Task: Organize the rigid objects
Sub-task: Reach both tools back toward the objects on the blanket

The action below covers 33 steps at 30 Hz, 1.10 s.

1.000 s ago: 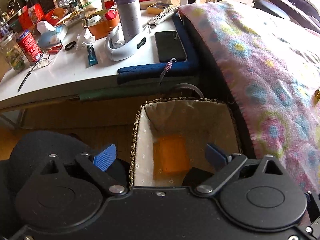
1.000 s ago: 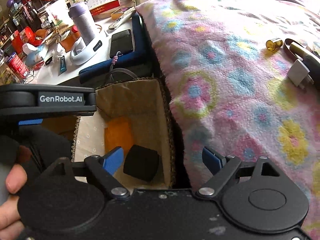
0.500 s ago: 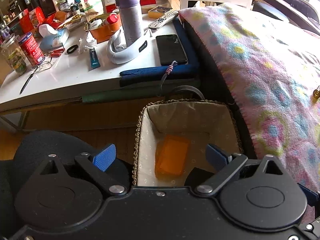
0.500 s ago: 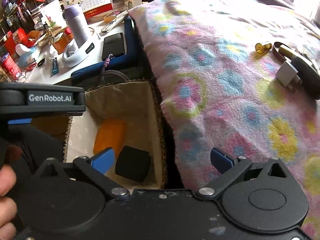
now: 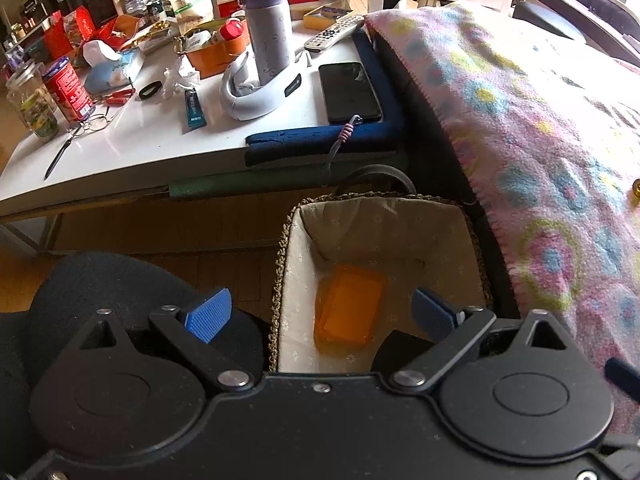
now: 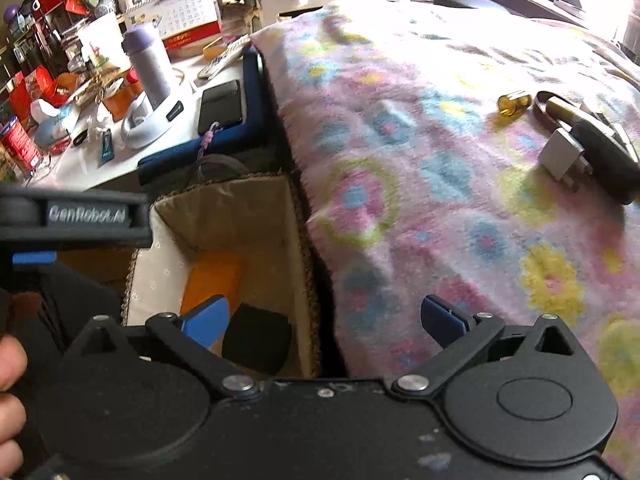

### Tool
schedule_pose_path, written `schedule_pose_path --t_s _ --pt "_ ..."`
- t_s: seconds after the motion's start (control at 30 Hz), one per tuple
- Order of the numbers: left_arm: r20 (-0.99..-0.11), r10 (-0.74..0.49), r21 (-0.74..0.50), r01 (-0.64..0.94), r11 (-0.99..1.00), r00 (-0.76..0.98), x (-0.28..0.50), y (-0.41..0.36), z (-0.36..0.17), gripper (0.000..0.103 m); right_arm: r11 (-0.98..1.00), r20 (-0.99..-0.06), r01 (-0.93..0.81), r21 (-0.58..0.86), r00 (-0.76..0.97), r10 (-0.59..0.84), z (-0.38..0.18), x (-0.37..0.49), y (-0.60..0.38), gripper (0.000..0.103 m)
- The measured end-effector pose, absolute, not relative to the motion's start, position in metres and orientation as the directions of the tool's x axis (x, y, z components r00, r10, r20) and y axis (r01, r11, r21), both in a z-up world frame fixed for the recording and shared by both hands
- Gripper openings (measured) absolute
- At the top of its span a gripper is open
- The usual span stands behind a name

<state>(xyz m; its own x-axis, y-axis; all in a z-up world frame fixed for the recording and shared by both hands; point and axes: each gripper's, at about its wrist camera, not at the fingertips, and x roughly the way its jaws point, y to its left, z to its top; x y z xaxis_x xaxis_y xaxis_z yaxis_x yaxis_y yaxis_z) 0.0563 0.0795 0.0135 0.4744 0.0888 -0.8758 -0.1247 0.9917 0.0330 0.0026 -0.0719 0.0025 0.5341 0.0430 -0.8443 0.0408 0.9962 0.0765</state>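
A cloth-lined woven basket (image 5: 286, 248) stands on the floor between the table and the blanket-covered seat; it also shows in the right wrist view (image 6: 304, 256). In it lie an orange box (image 5: 348, 304) and a black block (image 6: 256, 340). My left gripper (image 5: 320, 314) is open and empty above the basket. My right gripper (image 6: 324, 320) is open and empty over the basket's right edge. On the flowered blanket (image 6: 440, 184) lie a small amber bottle (image 6: 514, 103), a white plug adapter (image 6: 562, 154) and a dark object (image 6: 600, 152).
A cluttered white table (image 5: 132, 144) stands ahead with a purple flask (image 5: 268, 28), a phone (image 5: 350, 92), a remote (image 5: 334, 33), a red can (image 5: 68, 88), a tube and glasses. A dark round cushion (image 5: 120, 288) lies left of the basket.
Both grippers have drawn up and back from the basket. The right wrist view has swung to the right, showing more of the blanket and its objects.
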Motion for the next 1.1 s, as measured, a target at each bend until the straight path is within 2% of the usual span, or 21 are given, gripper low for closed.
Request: schedule_pose_path --t_s 0.2,0.4,0.7,0.9,1.1 --pt "-0.87 0.088 0.051 -0.088 0.995 0.486 0.054 0.072 0.014 0.094 0.995 -0.798 0.09 0.042 0.602 -0.021 0.025 0.009 -0.116 0.103" --pt "-0.86 0.079 0.072 -0.033 0.997 0.504 0.05 0.061 0.015 0.094 0.981 -0.74 0.196 0.01 0.661 -0.125 0.055 0.016 -0.2 0.103" --pt "-0.852 0.047 0.13 0.123 0.984 0.522 0.042 0.025 0.017 0.094 0.921 -0.747 0.381 -0.084 0.588 -0.311 0.052 0.022 -0.334 0.103" --pt "-0.83 0.005 0.175 0.251 0.952 0.558 0.034 -0.022 0.029 0.094 0.933 -0.717 0.339 -0.119 0.621 -0.317 0.037 0.023 -0.367 0.103" --pt "-0.829 -0.142 0.087 0.376 0.923 0.541 0.042 -0.071 0.043 0.094 0.967 -0.68 0.167 -0.192 0.687 -0.254 0.016 0.027 -0.36 0.1"
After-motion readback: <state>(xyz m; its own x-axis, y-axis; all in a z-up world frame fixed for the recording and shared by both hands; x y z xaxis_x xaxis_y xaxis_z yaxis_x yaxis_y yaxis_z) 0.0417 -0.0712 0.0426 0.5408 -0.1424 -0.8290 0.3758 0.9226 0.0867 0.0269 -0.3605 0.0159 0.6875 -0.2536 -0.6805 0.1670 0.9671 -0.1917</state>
